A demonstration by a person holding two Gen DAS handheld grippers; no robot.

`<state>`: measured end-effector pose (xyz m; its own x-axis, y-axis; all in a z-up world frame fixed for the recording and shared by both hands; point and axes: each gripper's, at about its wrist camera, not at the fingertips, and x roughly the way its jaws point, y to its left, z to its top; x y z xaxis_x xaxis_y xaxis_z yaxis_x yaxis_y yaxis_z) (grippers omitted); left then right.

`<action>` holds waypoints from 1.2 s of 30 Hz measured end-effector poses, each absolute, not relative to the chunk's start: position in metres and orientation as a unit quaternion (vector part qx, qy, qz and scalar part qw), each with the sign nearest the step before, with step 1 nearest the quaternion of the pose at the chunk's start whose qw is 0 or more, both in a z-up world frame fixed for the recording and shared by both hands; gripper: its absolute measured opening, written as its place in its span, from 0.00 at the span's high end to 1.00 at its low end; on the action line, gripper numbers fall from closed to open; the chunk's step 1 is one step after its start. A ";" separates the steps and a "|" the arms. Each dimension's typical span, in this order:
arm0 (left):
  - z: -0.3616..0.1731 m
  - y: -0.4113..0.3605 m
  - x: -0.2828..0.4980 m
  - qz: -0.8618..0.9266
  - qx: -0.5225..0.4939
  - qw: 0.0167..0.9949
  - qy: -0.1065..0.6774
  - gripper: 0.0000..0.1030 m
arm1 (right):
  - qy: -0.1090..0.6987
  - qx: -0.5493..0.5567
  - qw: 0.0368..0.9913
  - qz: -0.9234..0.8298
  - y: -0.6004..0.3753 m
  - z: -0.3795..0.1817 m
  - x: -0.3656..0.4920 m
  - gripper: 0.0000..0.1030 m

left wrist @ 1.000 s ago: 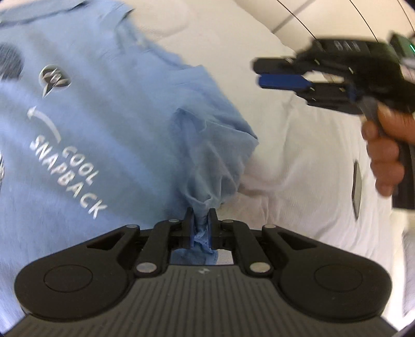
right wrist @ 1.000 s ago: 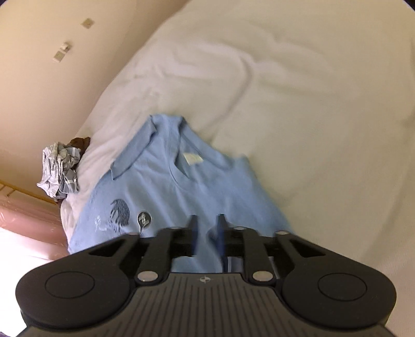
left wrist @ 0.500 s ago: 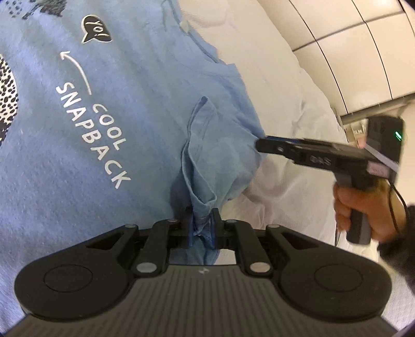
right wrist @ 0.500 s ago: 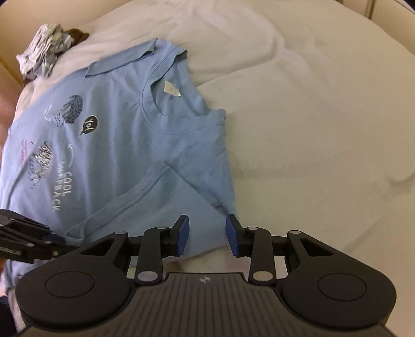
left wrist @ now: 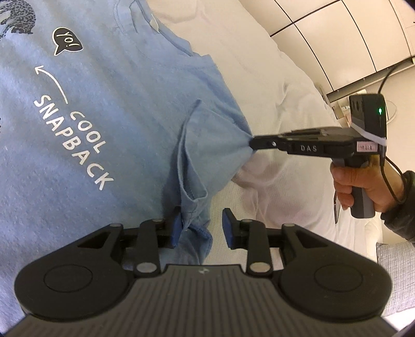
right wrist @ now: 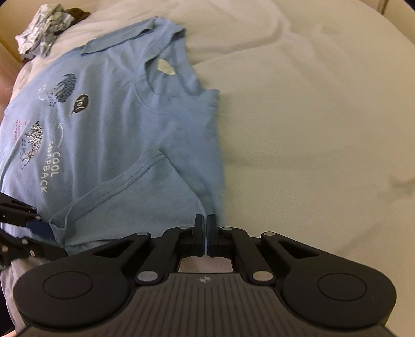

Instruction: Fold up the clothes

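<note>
A light blue T-shirt (left wrist: 109, 109) printed "COOL SNAPBACK" lies face up on a white bed (left wrist: 282, 197). Its near sleeve (left wrist: 205, 155) is folded in over the chest. My left gripper (left wrist: 202, 228) stands open, the sleeve hem resting against its left finger (left wrist: 177, 228). In the left wrist view my right gripper (left wrist: 255, 143), held by a hand (left wrist: 363, 184), pinches the fold at the shirt's edge. Seen from the right wrist, the right gripper (right wrist: 206, 226) is shut on the T-shirt (right wrist: 124, 124) edge. The left gripper (right wrist: 39, 225) shows at the lower left.
A crumpled grey patterned garment (right wrist: 41, 36) and something brown (right wrist: 77, 13) lie at the bed's far corner. White sheet (right wrist: 311, 129) stretches wide to the right of the shirt. Panelled wall (left wrist: 337, 46) stands beyond the bed. A cable (left wrist: 389, 166) hangs from the right gripper.
My left gripper has opened and let go of the sleeve hem. My right gripper has come down to the shirt's edge and shut on it.
</note>
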<state>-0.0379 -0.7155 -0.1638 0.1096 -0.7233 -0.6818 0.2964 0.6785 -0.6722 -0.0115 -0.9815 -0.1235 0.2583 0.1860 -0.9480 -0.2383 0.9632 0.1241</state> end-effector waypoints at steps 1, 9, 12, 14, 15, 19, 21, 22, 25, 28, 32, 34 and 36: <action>-0.164 -0.715 -0.038 -0.354 -0.187 0.720 0.566 0.74 | 0.597 -0.021 0.792 0.126 -0.984 -0.124 -0.015 1.00; -0.158 -0.710 -0.040 -0.333 -0.175 0.730 0.571 0.73 | 0.590 -0.015 0.802 0.091 -0.987 -0.125 -0.029 0.99; -0.162 -0.706 -0.036 -0.324 -0.188 0.726 0.577 0.73 | 0.575 0.017 0.815 0.070 -0.987 -0.117 -0.035 0.88; -0.165 -0.701 -0.032 -0.310 -0.215 0.721 0.581 0.73 | 0.566 0.042 0.821 0.060 -0.987 -0.112 -0.040 0.81; -0.167 -0.698 -0.029 -0.300 -0.234 0.718 0.583 0.73 | 0.564 0.051 0.822 0.060 -0.985 -0.110 -0.043 0.80; -0.175 -0.683 -0.017 -0.253 -0.317 0.701 0.586 0.77 | 0.563 0.072 0.820 0.073 -0.972 -0.106 -0.054 0.80; -0.178 -0.678 -0.009 -0.241 -0.345 0.687 0.592 0.77 | 0.568 0.089 0.814 0.082 -0.964 -0.108 -0.059 0.79; -0.179 -0.678 -0.007 -0.243 -0.346 0.684 0.595 0.78 | 0.571 0.100 0.810 0.088 -0.959 -0.109 -0.062 0.78; -0.177 -0.684 -0.003 -0.263 -0.321 0.681 0.603 0.80 | 0.575 0.119 0.801 0.114 -0.938 -0.113 -0.072 0.68; -0.176 -0.690 0.002 -0.283 -0.297 0.677 0.611 0.77 | 0.576 0.109 0.798 0.138 -0.908 -0.115 -0.083 0.66; -0.175 -0.698 0.007 -0.309 -0.264 0.671 0.620 0.70 | 0.580 0.068 0.799 0.147 -0.873 -0.122 -0.088 0.65; -0.174 -0.702 0.010 -0.322 -0.247 0.668 0.624 0.83 | 0.582 0.062 0.799 0.137 -0.865 -0.126 -0.087 0.66; -0.174 -0.704 0.015 -0.319 -0.249 0.672 0.620 0.94 | 0.585 0.082 0.799 0.116 -0.867 -0.129 -0.085 0.70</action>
